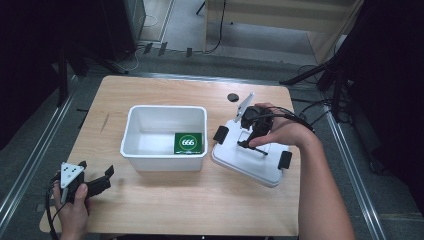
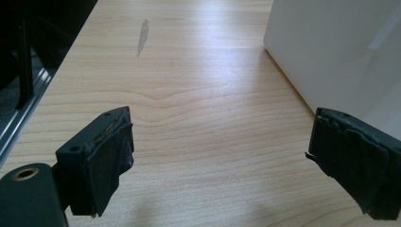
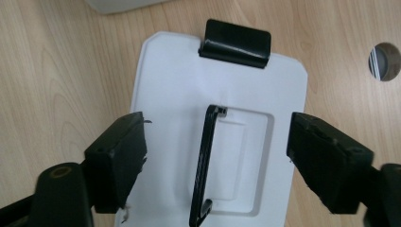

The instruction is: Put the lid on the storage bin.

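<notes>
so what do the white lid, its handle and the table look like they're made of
White lid: likely plastic, smooth and matte, with moulded rounded corners and a recessed panel. Its handle: black, thin and slightly glossy, probably plastic too. Table: light wood or wood-look laminate, with visible grain and a soft sheen.

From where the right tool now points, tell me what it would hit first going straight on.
Most likely the lid's black handle: the right tool hangs open above the white lid with the raised handle between its jaws. How much height remains is unclear.
</notes>
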